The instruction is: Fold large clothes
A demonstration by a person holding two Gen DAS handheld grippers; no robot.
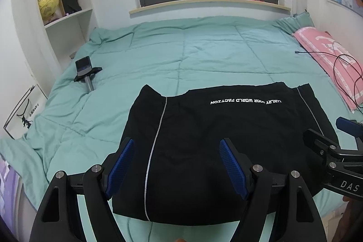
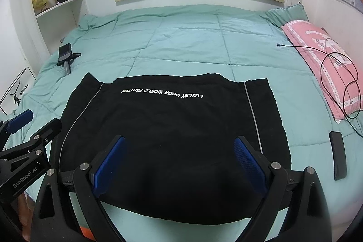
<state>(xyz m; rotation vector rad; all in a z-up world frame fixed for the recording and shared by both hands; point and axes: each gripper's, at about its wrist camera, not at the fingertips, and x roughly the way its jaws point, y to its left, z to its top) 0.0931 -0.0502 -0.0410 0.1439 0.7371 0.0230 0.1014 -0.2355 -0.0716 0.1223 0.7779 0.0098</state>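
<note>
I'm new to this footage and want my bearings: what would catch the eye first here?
The black garment stands out first, spread flat on the near part of the teal quilt, its white lettering upside down. Over its near edge hang the left gripper and the right gripper, both open and holding nothing. Next comes the pink pillow at the right edge of the bed, with a black cable looped over it.

black garment grey-piped, teal quilt, pink pillow
</note>
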